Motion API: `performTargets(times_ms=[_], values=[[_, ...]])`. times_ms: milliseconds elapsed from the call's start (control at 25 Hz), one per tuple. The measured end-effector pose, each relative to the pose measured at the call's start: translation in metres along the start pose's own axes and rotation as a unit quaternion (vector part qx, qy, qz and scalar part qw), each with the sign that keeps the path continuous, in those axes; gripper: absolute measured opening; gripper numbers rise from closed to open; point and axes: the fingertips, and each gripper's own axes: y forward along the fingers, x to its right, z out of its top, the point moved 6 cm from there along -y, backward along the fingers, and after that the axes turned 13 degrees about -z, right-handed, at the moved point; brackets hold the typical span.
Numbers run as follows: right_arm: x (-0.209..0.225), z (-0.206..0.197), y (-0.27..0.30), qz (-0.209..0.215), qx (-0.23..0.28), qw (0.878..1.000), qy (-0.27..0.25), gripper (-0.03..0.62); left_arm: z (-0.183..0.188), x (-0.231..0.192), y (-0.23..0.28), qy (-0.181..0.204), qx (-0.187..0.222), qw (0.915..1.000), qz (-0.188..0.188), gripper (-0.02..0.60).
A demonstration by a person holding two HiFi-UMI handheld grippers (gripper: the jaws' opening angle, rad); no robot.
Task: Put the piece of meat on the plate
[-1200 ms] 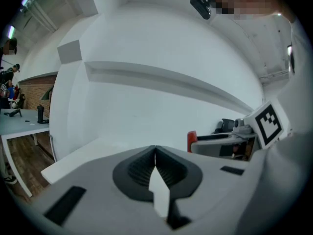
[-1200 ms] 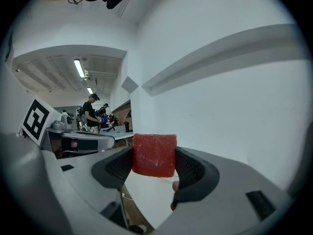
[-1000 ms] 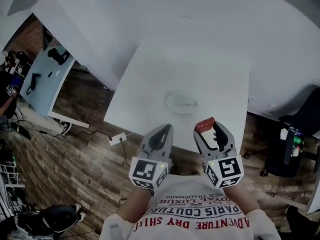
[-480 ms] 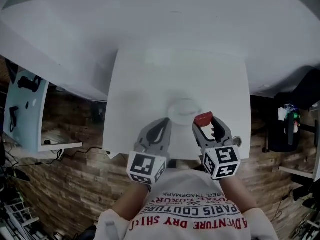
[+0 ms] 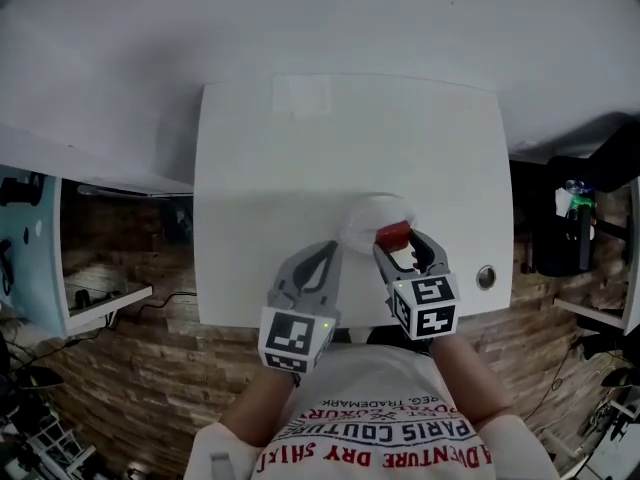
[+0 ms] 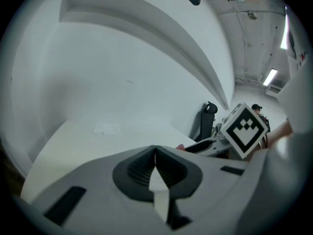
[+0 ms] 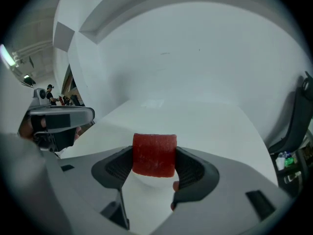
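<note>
A white worktop (image 5: pixel 260 188) lay beneath the right tool (image 5: pixel 397 240), with a small round metal fitting (image 5: pixel 486 277) set in it near that tool's right. A faint pale rectangle (image 5: pixel 305 95) lay far ahead; wooden floor (image 5: pixel 130 368) showed off left.

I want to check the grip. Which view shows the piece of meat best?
The right gripper view: the piece of meat fills the centre, clamped between the right gripper's jaws. The head view shows a small red block at the plate; the left gripper view catches only a red sliver.
</note>
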Motion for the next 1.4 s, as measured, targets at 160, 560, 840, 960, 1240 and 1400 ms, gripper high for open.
performTargets(times_ms=[160, 560, 840, 960, 1240, 1400], values=[[0.001, -0.009, 0.027, -0.009, -0.029, 0.999, -0.012, 0.275, -0.009, -0.010, 0.011, -0.006, -0.008, 0.9999, -0.012, 0.006], [-0.003, -0.020, 0.066, -0.016, -0.101, 0.994, -0.023, 0.275, -0.033, -0.024, 0.022, -0.044, -0.023, 0.9984, -0.027, 0.006], [-0.009, -0.019, 0.078, -0.014, -0.122, 0.992, -0.025, 0.275, -0.034, -0.039, 0.021, -0.053, -0.024, 0.9981, -0.018, 0.006], [-0.009, -0.017, 0.080, -0.012, -0.125, 0.992, -0.020, 0.275, -0.031, -0.041, 0.021, -0.056, -0.028, 0.9979, -0.016, 0.006], [-0.009, -0.018, 0.082, -0.014, -0.122, 0.992, 0.000, 0.275, -0.027, -0.054, 0.018, -0.070, -0.019, 0.9974, -0.006, 0.006], [-0.008, -0.013, 0.078, -0.023, -0.107, 0.994, 0.018, 0.290, -0.018, -0.055, 0.015, -0.062, -0.014, 0.9980, -0.005, 0.006]])
